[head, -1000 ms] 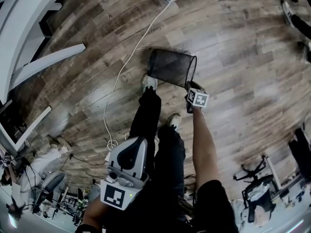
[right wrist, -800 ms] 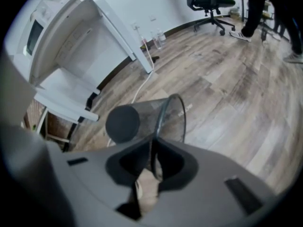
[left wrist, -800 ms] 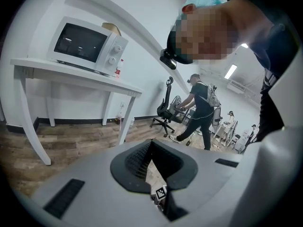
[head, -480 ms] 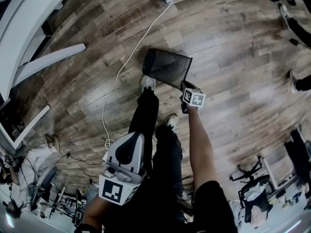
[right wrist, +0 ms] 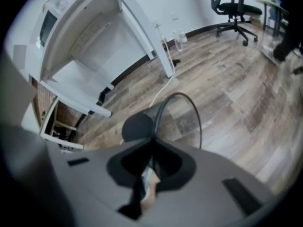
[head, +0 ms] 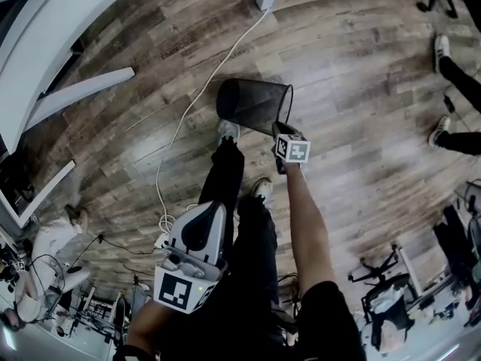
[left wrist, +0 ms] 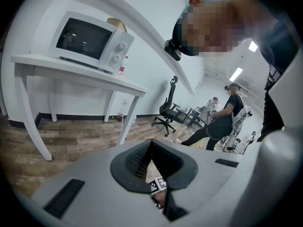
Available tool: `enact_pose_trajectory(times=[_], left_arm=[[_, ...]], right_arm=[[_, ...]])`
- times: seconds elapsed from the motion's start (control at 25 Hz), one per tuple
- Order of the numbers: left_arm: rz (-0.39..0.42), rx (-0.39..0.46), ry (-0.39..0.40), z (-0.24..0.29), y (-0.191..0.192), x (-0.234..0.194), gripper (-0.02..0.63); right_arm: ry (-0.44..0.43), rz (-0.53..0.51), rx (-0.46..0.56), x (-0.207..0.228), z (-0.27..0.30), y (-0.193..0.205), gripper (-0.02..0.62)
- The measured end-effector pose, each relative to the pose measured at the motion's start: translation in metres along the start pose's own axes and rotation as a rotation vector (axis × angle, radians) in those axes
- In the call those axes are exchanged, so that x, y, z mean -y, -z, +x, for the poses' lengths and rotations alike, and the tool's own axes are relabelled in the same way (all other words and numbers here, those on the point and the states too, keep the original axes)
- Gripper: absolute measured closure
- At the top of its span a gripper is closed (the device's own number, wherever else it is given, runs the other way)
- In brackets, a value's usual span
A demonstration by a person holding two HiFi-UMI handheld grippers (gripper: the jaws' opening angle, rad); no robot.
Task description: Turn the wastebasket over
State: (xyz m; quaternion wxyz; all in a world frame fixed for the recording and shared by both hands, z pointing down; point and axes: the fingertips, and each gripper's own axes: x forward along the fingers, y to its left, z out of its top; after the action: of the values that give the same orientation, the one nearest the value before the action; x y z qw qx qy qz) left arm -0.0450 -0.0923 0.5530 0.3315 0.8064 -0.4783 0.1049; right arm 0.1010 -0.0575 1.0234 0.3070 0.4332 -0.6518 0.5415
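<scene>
One black mesh wastebasket (head: pixel 252 104) showed in the head view. It was tipped on its side over the wood floor (head: pixel 361 89), just past a white shoe (head: pixel 230 129). I could not tell if it touched the floor. The right gripper (head: pixel 278 128) held it by the top edge. Holding the edge lets the rest of the basket swing round. I think the turn was partly done and the basket was not yet upside down. The left gripper (head: pixel 213 215) hung near the person's body, well apart from the basket. Maybe one gripper was enough for such a light thing. A white cable (head: pixel 179 126) lay on the floor beside the basket.

From the left gripper view, its jaws were pressed together with nothing between them. It looked out at a microwave (left wrist: pixel 90 39) on a white table (left wrist: pixel 71 67) and an office chair (left wrist: pixel 168 110), not at the basket.

From the right gripper view, the jaws were narrow and pinched the thin wire rim (right wrist: pixel 196 115). They had just been closing, with the rim between them. The basket's round bottom pointed away and its open mouth faced the gripper. I think the mouth must go down onto the floor next.
</scene>
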Motion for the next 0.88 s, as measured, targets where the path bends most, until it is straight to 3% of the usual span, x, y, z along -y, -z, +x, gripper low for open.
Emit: enact_pose_trajectory(times=[0.56,0.88], left_arm=[[-0.002,0.01,-0.012,0.004,-0.023,-0.017,0.572],[-0.011,0.018,-0.001,0.008,-0.033,-0.009,0.572]], right_arm=[[0.019,-0.188,-0.043,-0.033,-0.01,-0.032,0.546],[0.098,-0.296,-0.071,-0.021,-0.03,-0.033,0.548]])
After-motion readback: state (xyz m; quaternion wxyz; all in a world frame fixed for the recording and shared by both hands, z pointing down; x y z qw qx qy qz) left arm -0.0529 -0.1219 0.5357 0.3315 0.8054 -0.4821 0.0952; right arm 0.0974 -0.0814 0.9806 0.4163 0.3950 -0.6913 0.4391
